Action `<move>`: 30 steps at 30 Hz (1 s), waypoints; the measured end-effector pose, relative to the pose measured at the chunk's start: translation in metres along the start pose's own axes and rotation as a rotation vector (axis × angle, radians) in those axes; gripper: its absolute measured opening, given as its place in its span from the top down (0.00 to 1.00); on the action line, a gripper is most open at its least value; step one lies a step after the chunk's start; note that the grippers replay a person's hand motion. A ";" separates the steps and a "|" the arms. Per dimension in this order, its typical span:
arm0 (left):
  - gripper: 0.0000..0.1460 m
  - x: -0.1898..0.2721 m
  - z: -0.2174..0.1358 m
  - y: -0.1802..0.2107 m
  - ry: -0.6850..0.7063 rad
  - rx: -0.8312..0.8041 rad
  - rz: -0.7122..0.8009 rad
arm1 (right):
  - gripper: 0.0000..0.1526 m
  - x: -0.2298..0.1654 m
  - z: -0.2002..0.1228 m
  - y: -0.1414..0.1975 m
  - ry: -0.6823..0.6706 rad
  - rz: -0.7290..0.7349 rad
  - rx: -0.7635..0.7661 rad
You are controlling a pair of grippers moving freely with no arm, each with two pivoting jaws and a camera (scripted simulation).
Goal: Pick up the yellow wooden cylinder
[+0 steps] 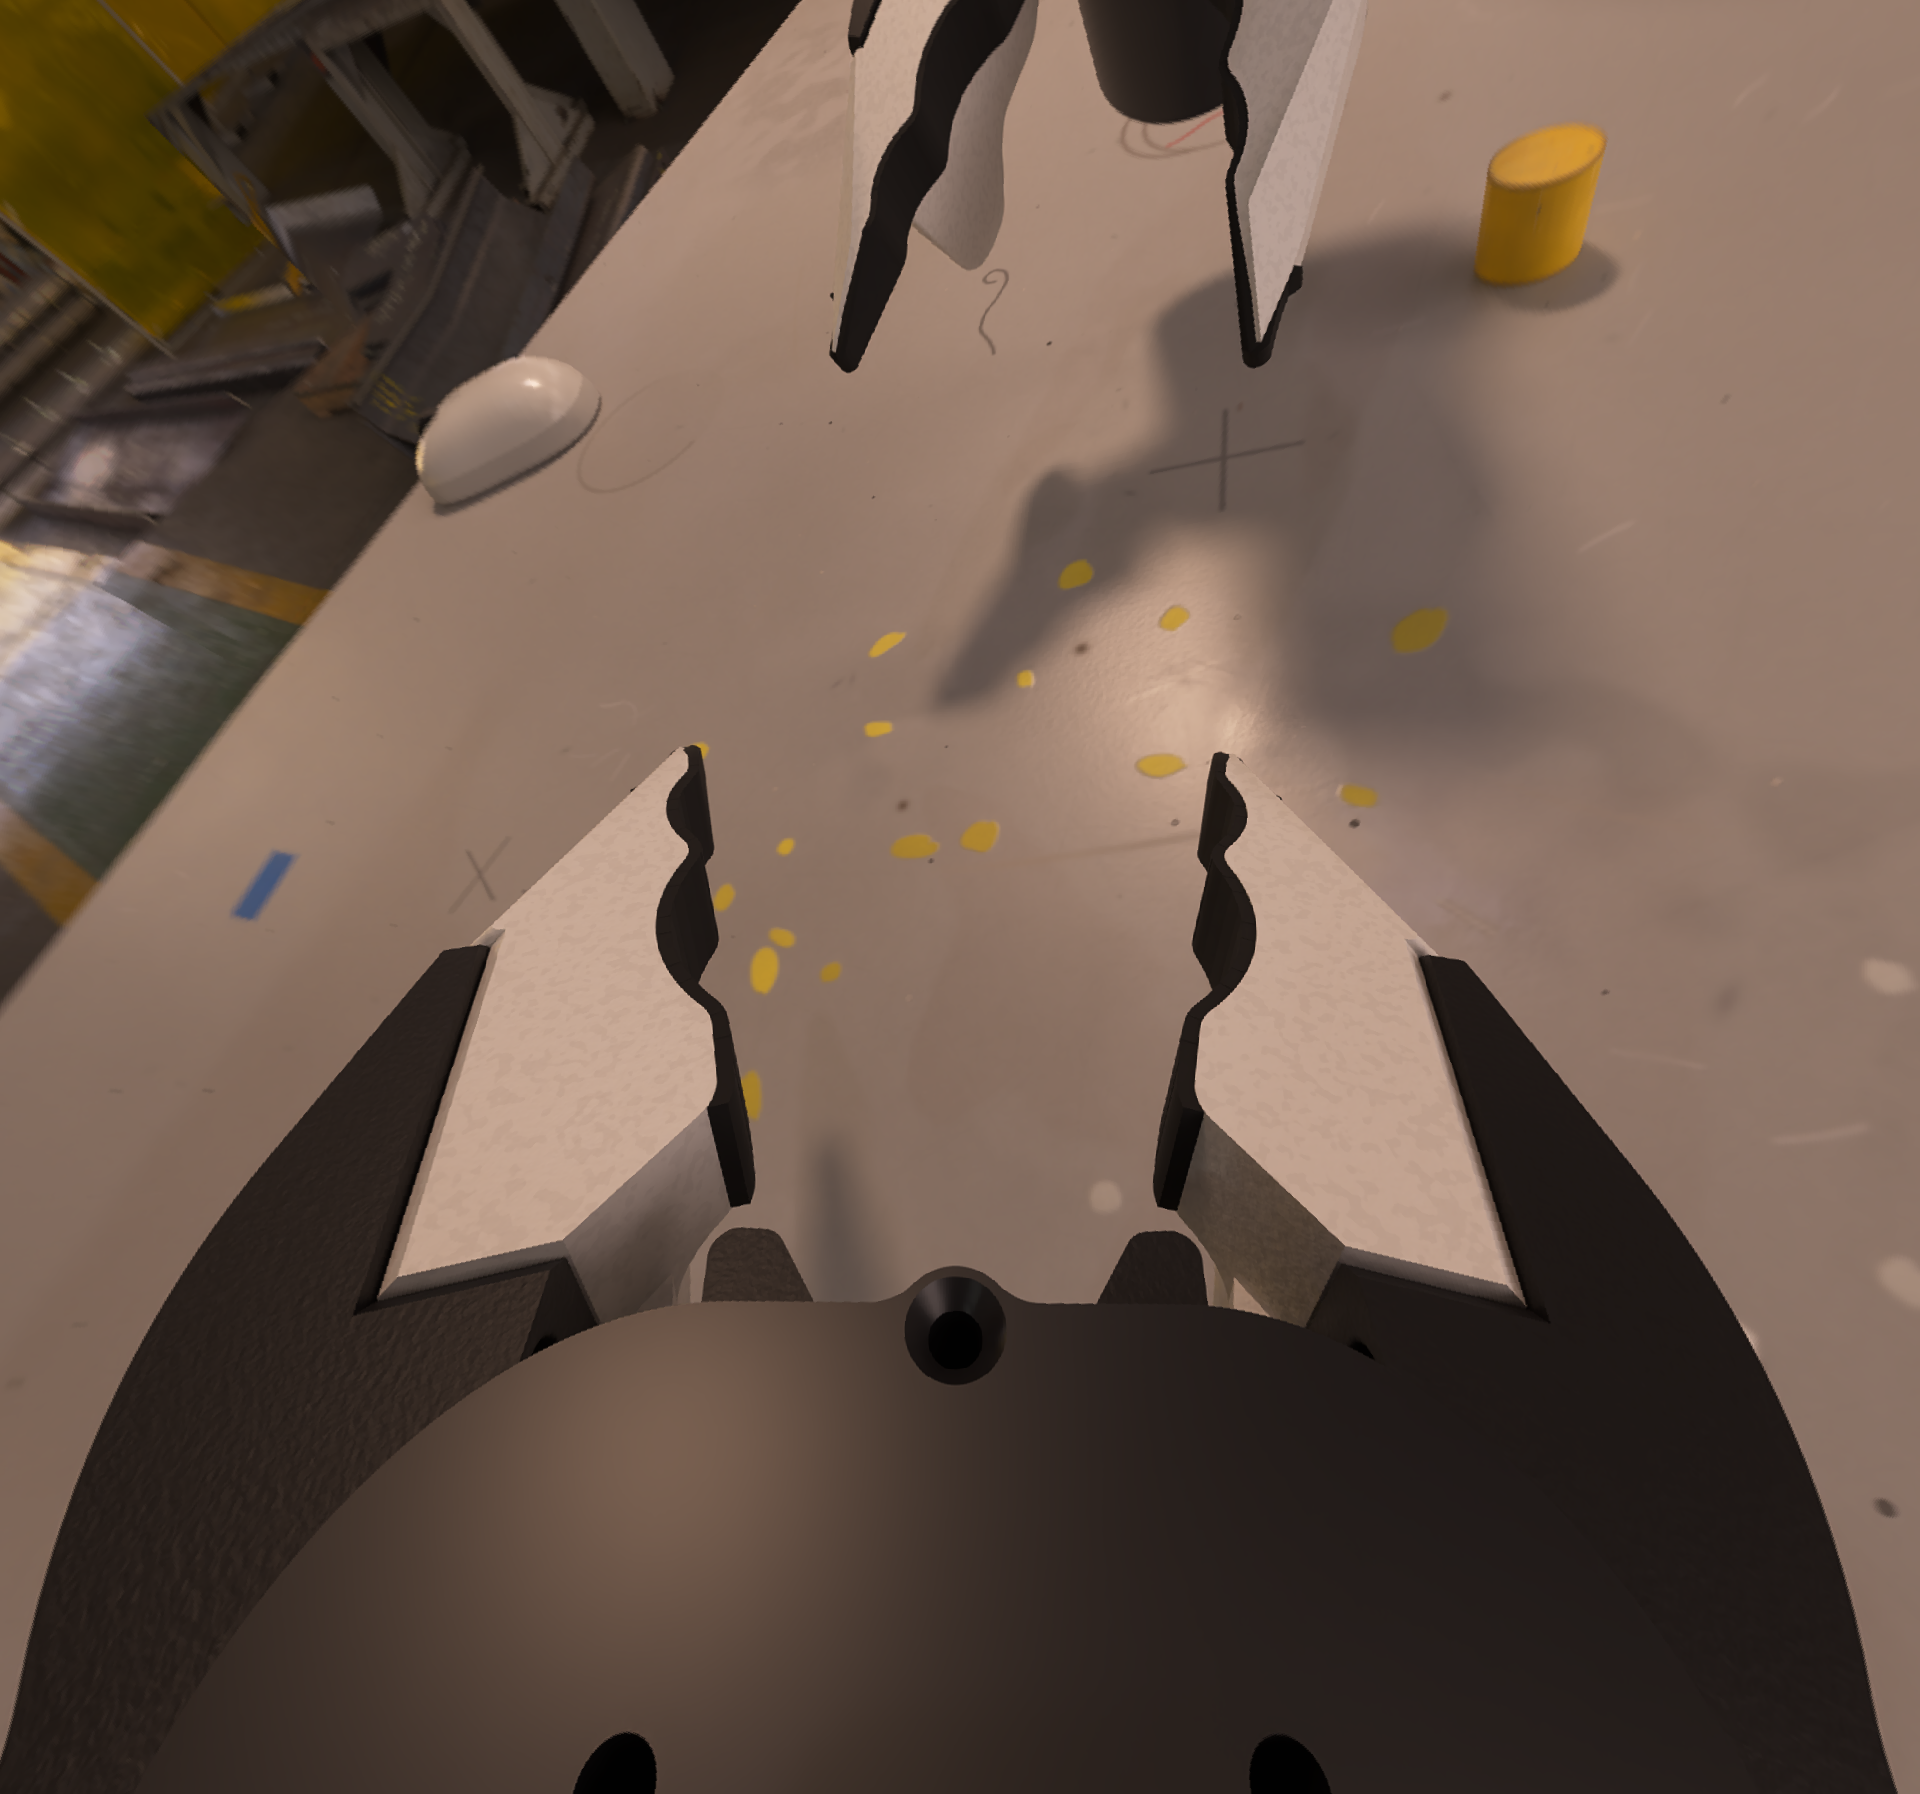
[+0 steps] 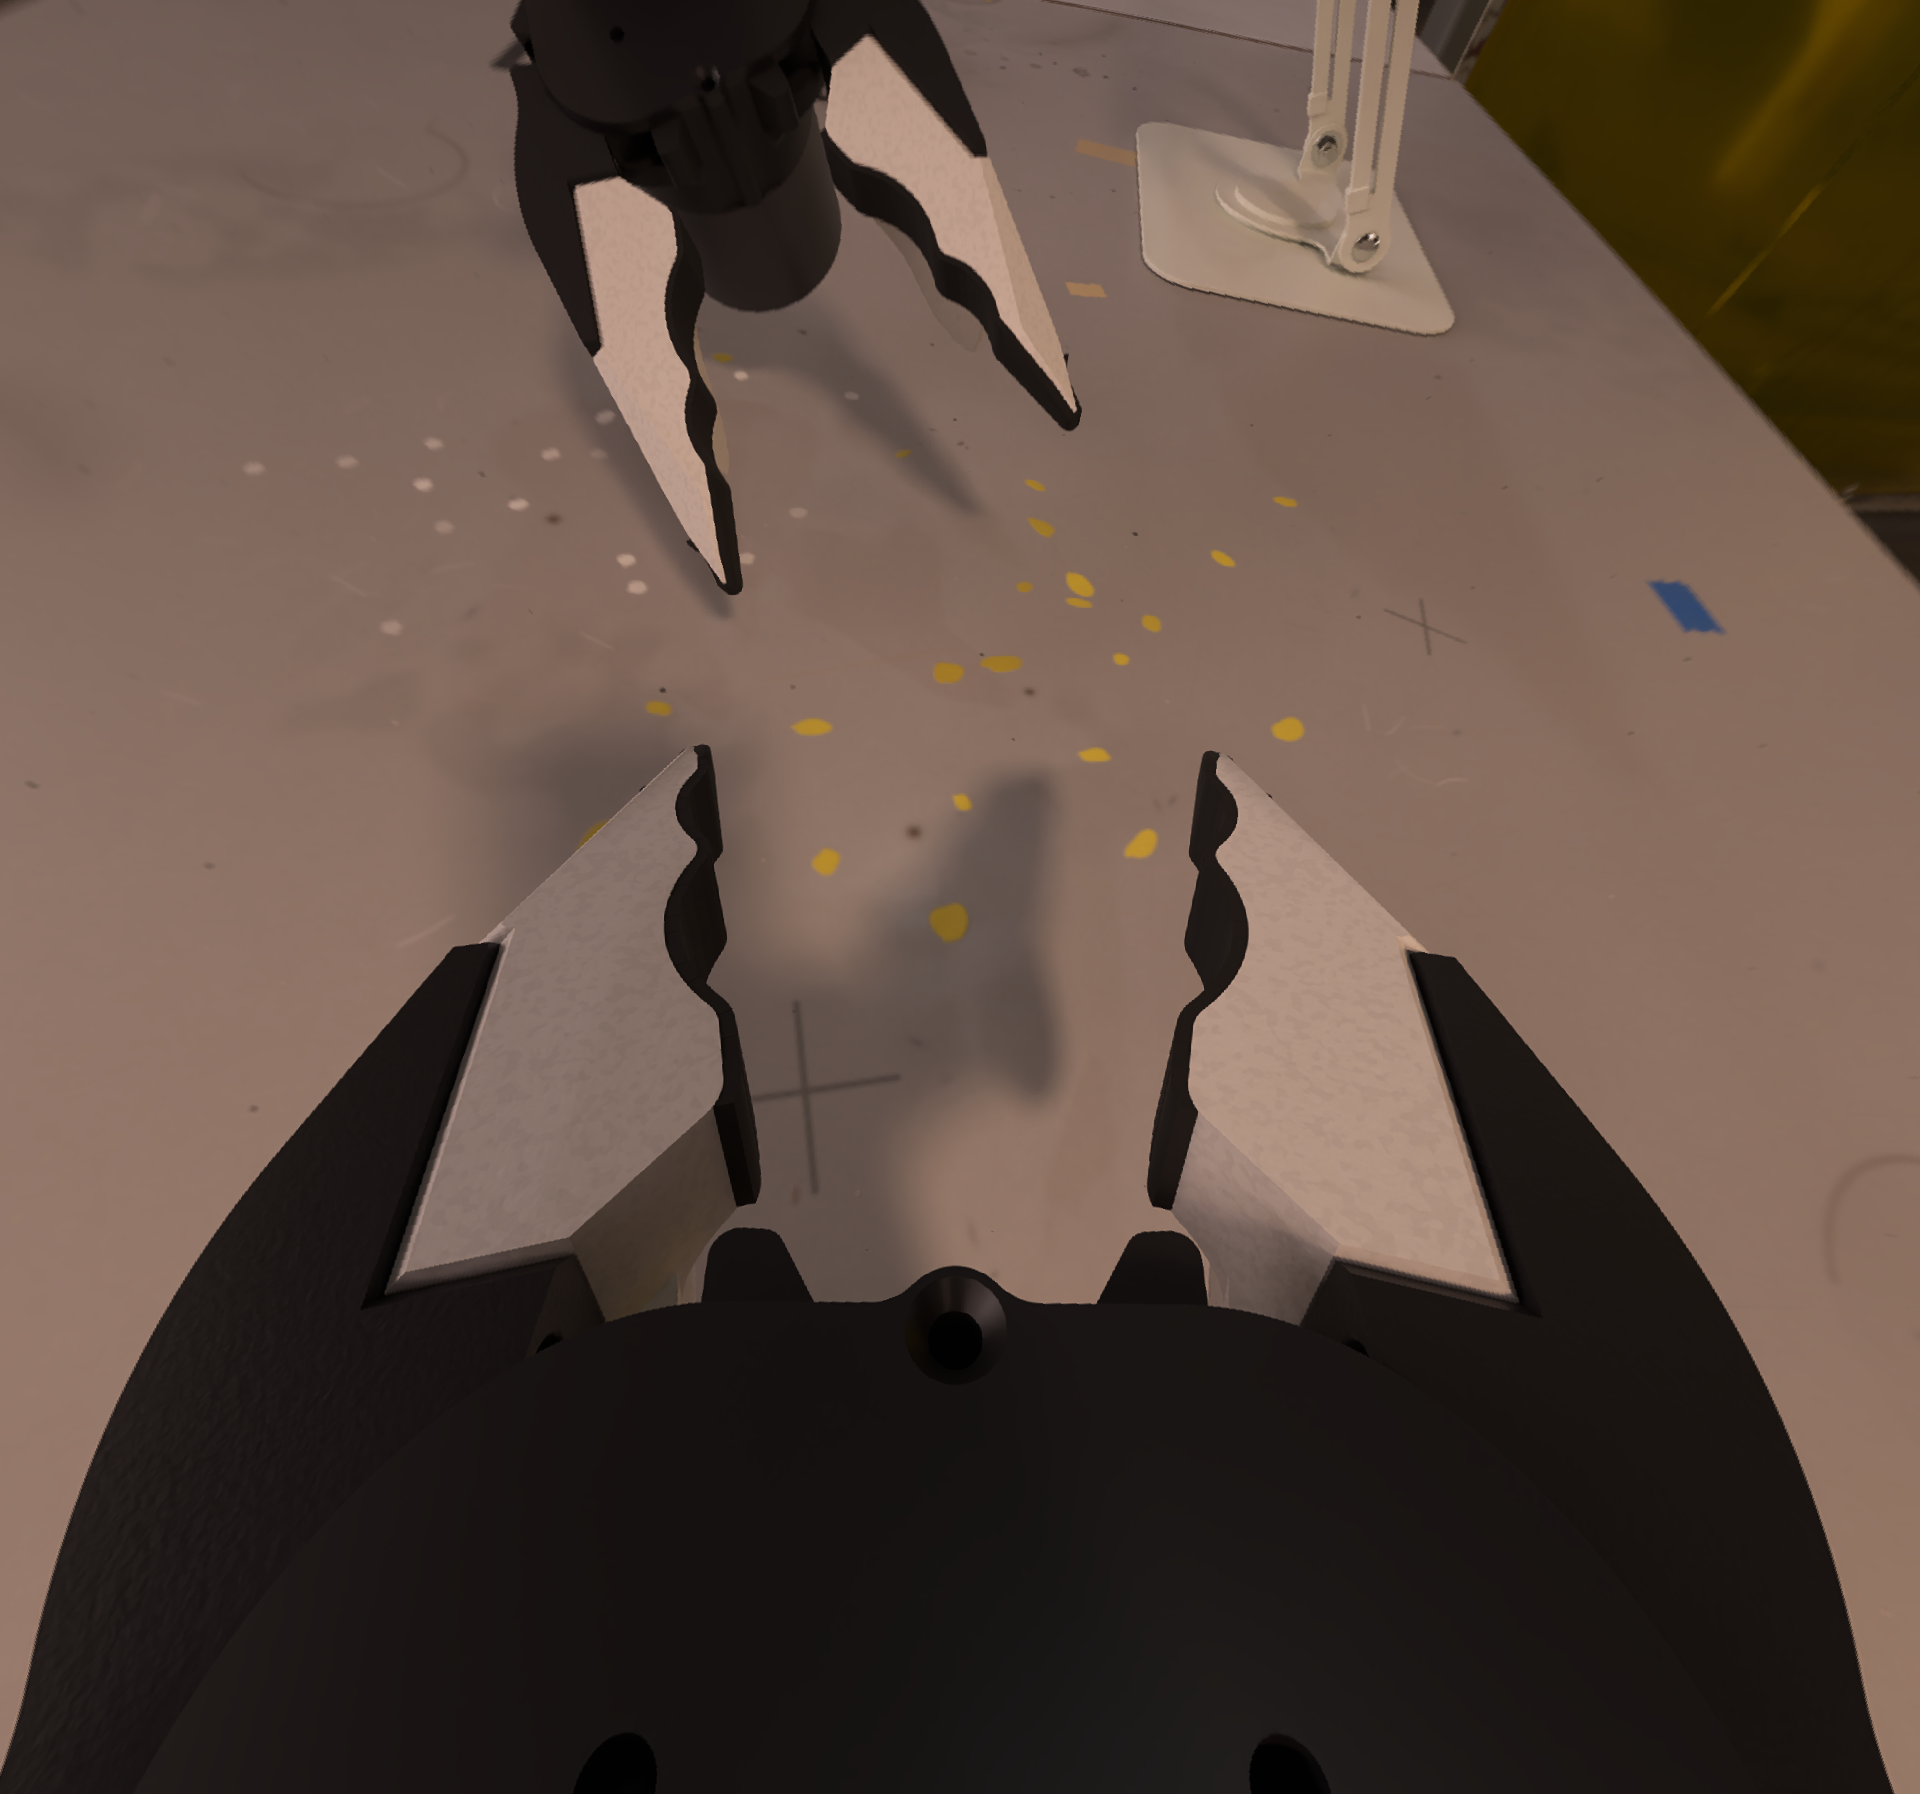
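Note:
The yellow wooden cylinder [image 1: 1540, 204] stands upright on the grey table at the upper right of the left wrist view. It does not show in the right wrist view. My left gripper [image 1: 956, 757] is open and empty above the table, well short of the cylinder. My right gripper [image 2: 954, 755] is open and empty too. In the left wrist view the right gripper [image 1: 1049, 360] hangs opposite, tips down, to the left of the cylinder. In the right wrist view the left gripper [image 2: 904, 503] faces me, open.
A white dome-shaped object [image 1: 509, 430] lies near the table's left edge. A white lamp-like stand [image 2: 1294, 227] with a flat base sits at the far right in the right wrist view. Yellow paint spots [image 1: 914, 845] and blue tape [image 1: 263, 884] mark the table [image 1: 1558, 913]. The floor drops off to the left.

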State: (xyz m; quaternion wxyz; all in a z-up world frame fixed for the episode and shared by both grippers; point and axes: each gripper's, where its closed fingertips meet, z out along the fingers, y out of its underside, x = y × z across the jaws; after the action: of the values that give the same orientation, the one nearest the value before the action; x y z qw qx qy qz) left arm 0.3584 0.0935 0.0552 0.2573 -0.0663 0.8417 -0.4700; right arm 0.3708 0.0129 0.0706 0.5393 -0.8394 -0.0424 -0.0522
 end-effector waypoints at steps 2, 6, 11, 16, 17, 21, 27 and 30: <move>0.35 0.000 0.000 -0.001 0.029 0.011 -0.069 | 0.40 0.001 -0.001 -0.002 -0.031 0.061 0.012; 0.34 0.001 -0.002 -0.003 0.076 0.029 -0.184 | 0.40 0.002 0.000 -0.004 -0.080 0.178 0.025; 0.32 0.000 -0.005 -0.010 0.128 0.057 -0.317 | 0.39 0.001 0.002 0.000 -0.134 0.295 0.020; 0.32 0.000 -0.005 -0.011 0.129 0.036 -0.317 | 0.38 0.000 0.004 0.002 -0.147 0.316 0.010; 0.32 0.001 -0.005 -0.011 0.127 0.032 -0.313 | 0.38 0.000 0.004 0.003 -0.146 0.313 0.008; 0.32 0.001 -0.006 -0.011 0.127 0.024 -0.312 | 0.38 -0.001 0.004 0.003 -0.145 0.308 0.006; 0.32 0.000 -0.004 -0.011 0.126 0.017 -0.311 | 0.38 0.000 0.003 0.003 -0.140 0.307 0.006; 0.32 0.000 -0.004 -0.011 0.126 0.019 -0.313 | 0.38 0.000 0.003 0.003 -0.141 0.309 0.009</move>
State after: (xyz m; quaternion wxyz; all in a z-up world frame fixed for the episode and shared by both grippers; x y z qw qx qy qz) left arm 0.3549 0.0901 0.0657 0.1283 -0.1643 0.8312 -0.5155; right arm 0.3715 0.0143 0.0665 0.5403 -0.8352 0.0492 0.0903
